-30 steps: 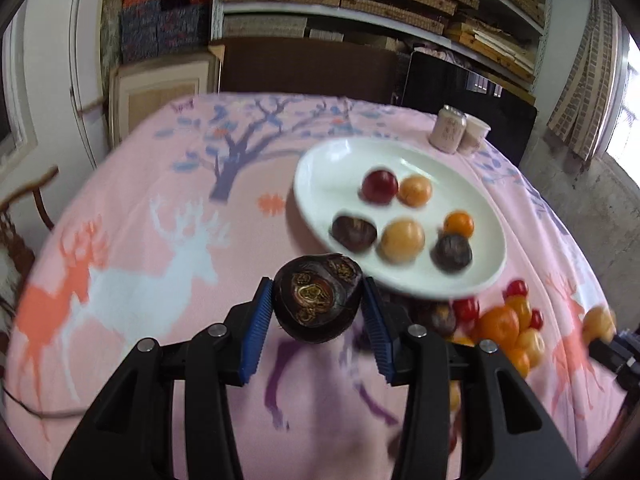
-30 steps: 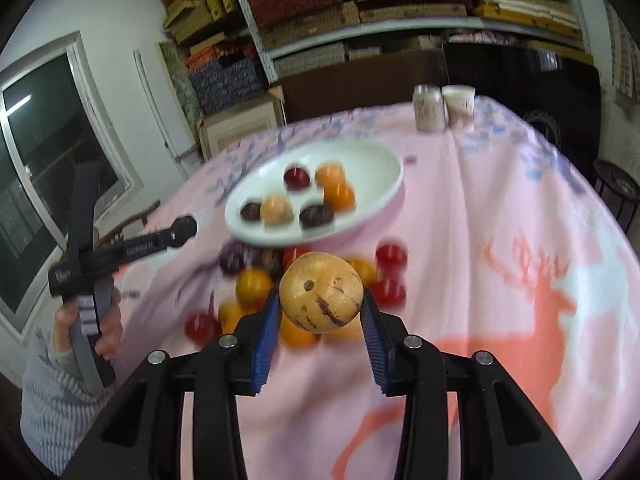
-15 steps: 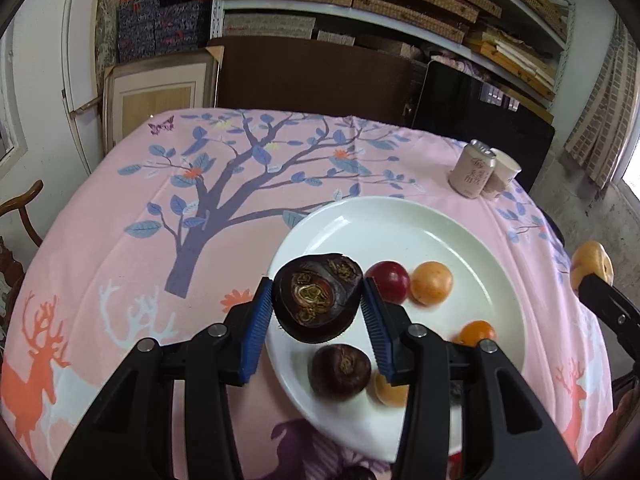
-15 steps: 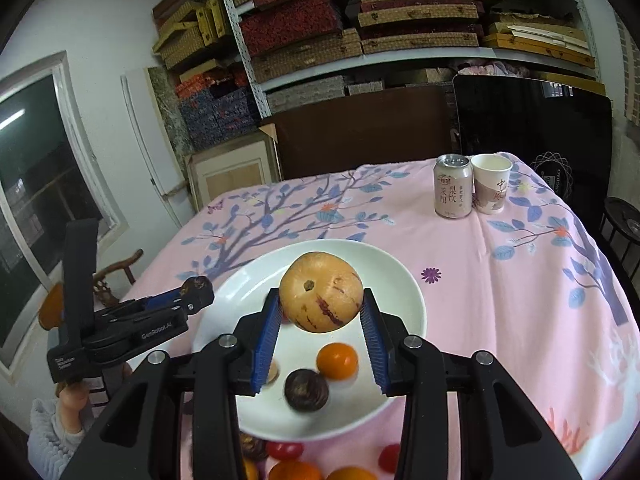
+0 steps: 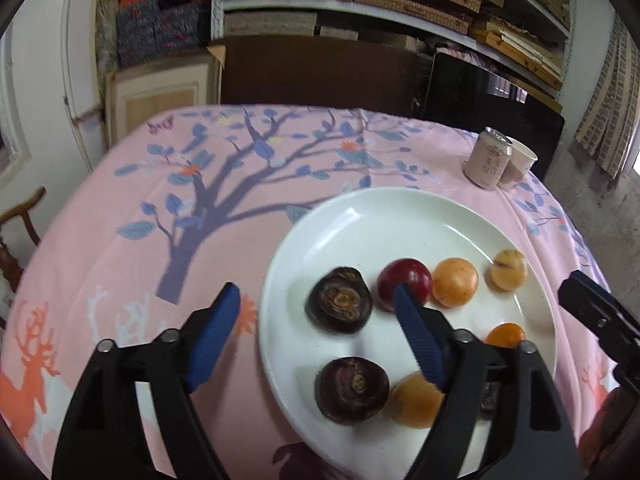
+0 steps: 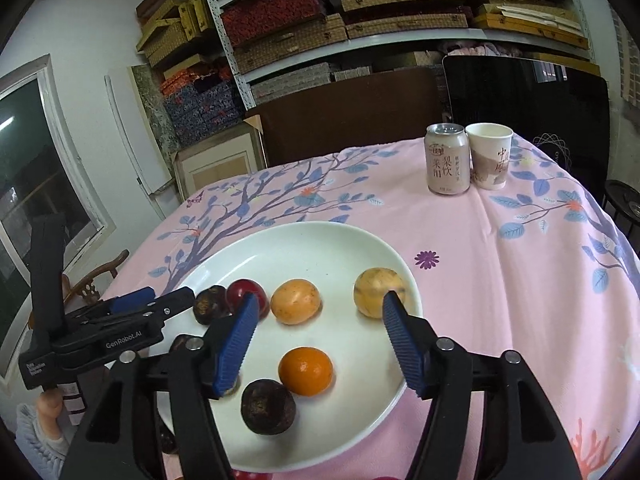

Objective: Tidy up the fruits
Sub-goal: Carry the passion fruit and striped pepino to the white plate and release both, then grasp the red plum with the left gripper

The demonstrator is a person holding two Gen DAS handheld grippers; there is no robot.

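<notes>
A white plate [image 5: 360, 208] [image 6: 320, 232] holds several fruits. My left gripper [image 5: 316, 291] hangs over the plate's left side with its jaws opening. The dark ridged fruit [image 5: 340, 300] lies on the plate between the blue pads [image 5: 216, 336], touching neither. My right gripper [image 6: 320, 300] is over the plate's right part, its jaws opening too. The tan speckled fruit [image 6: 378, 298] [image 5: 508, 270] rests on the plate just beyond the right fingertip, free of it. A red fruit [image 5: 404, 284], an orange one [image 6: 306, 372] and another dark one [image 6: 268, 406] also lie there.
A drink can [image 6: 447, 160] and a paper cup [image 6: 490, 156] stand at the table's far right. A wooden chair [image 5: 24, 216] is beside the table's left edge. Shelves of boxes fill the back wall. A person's hand [image 6: 48, 408] holds the left gripper.
Both grippers moved from the loose fruit pile to above the plate. Both then opened, and the dark fruit and the tan fruit left the pads and now lie on the plate.
</notes>
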